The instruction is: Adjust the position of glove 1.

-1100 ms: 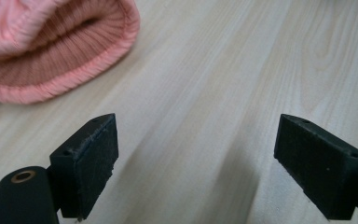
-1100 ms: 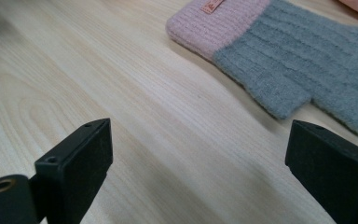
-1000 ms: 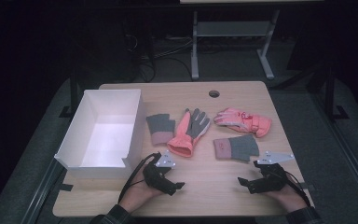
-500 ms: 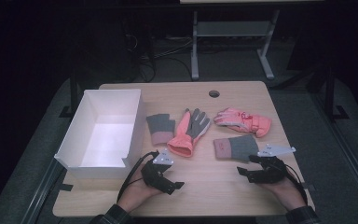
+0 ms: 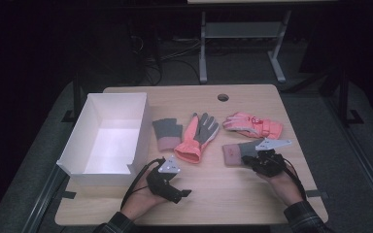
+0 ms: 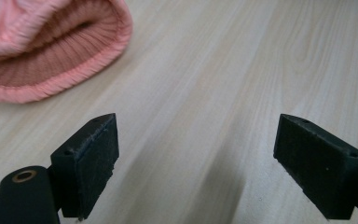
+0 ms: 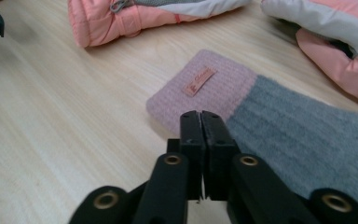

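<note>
Since the earlier frames the right tool [image 7: 200, 122] has slid up to the grey-and-pink knit mitten [image 7: 242, 100], and its jaws have just been closing; they now stand clenched together, nothing between them. That mitten lies just ahead of its tip, pink cuff nearest, long axis running away to the tool's right. The left tool [image 6: 196, 154], released and wide, rests farther off, a coral glove cuff [image 6: 51, 51] ahead-left. Everything sits on a pale wooden desk [image 5: 252, 194] in a dark room.
</note>
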Motion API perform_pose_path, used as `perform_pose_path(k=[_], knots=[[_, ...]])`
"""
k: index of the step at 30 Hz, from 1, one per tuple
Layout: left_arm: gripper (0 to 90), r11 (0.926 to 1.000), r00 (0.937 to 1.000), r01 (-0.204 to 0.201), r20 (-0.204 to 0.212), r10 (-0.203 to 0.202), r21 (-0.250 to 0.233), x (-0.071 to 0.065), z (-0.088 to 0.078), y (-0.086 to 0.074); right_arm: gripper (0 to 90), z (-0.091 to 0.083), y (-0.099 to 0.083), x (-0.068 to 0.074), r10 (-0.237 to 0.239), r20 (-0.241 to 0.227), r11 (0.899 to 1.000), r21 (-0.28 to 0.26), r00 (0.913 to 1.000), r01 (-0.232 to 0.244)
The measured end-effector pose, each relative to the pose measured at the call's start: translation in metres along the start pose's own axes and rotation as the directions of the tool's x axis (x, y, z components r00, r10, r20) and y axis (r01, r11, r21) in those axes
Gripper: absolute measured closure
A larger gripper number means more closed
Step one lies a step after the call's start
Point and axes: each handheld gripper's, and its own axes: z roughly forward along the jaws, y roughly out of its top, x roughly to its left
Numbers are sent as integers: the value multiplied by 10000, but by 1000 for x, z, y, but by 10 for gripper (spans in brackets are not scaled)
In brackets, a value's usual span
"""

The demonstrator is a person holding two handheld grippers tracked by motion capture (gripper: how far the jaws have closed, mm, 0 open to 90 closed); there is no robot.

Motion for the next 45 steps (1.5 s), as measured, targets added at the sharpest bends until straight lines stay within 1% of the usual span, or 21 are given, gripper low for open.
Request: perform_pose_path(k=[2, 4, 6, 7, 8, 9, 10, 11, 14, 16, 19, 20, 24, 28, 29, 30, 31, 37, 42, 44, 45], knots=[[135, 9999, 9999, 145, -10, -145, -48, 0, 0, -1, 899, 4, 3, -2, 18, -85, 10000, -24, 10000, -18], [134, 9999, 9999, 117, -14, -117, -15, 1, 0, -1, 900, 6, 4, -2, 8, -100, 10000, -31, 9999, -8], [134, 9996, 9997, 256, 18, -257, 127, 0, 2, 0, 900, 13, 8, -5, 29, -175, 10000, 67, 9998, -28], [134, 9996, 9999, 125, 10, -126, 265, 0, 2, 1, 900, 16, 10, -5, 6, -122, 10000, 75, 9999, -5], [134, 9997, 10000, 80, -26, -79, 247, -1, 2, 1, 900, 19, 12, -6, -49, -115, 10000, 68, 9999, 49], [134, 9997, 9999, 99, -19, -99, 230, -1, 3, 2, 900, 21, 13, -6, 56, -163, 9999, 109, 9999, -54], [133, 9997, 9999, 126, 6, -127, 212, -2, 4, 2, 900, 24, 15, -8, -56, -122, 10000, 27, 9999, 57], [133, 9996, 9998, 187, 60, -188, 204, -2, 4, 2, 900, 27, 17, -8, 31, -57, 10000, 74, 10000, -31], [133, 9995, 9999, 113, 66, -115, 307, -3, 4, 2, 900, 35, 19, -10, 68, -57, 10000, 30, 10000, -68], [134, 9996, 9999, 79, 69, -81, 286, -3, 4, 1, 900, 39, 20, -11, 20, 70, 9999, 167, 10000, -21], [134, 9997, 10000, 33, 51, -35, 253, -3, 3, 1, 900, 46, 19, -14, 28, 72, 9996, 279, 10000, -30], [134, 9997, 10000, 74, 43, -75, 239, -3, 3, 1, 900, 47, 19, -15, 113, 27, 9995, 278, 9999, -114], [134, 9997, 9999, 142, 44, -143, 200, -2, 3, 2, 900, 48, 18, -17, 194, -107, 9995, 262, 9998, -191], [134, 9997, 9998, 191, 73, -192, 163, -3, 4, 2, 900, 44, 15, -11, 194, -463, 9986, 499, 9987, -171], [134, 9997, 9999, 68, 79, -70, 229, -2, 3, 1, 900, 44, 15, -9, 74, -561, 9988, 481, 9984, -47], [134, 9998, 9999, 40, 95, -42, 214, -3, 3, 1, 900, 43, 14, -6, 154, -672, 9982, 592, 9976, -114], [134, 9997, 9999, 26, 98, -29, 224, -3, 3, 1, 900, 41, 13, -3, -47, -788, 9981, 608, 9969, 96], [134, 9998, 9999, -5, 112, 2, 188, -3, 3, 1, 900, 36, 7, 10, -408, -1330, 9958, 763, 9903, 513], [134, 9998, 9999, 24, 138, -26, 197, -3, 3, 2, 900, 32, 5, 24, -730, -1835, 9909, 979, 9803, 921], [134, 9998, 9999, 30, 154, -33, 203, -3, 3, 1, 900, 31, 3, 30, -950, -1995, 9884, 979, 9753, 1163], [134, 9998, 9998, 122, 177, -125, 169, -4, 3, 1, 900, 30, 2, 34, -925, -2094, 9878, 1034, 9735, 1161]])
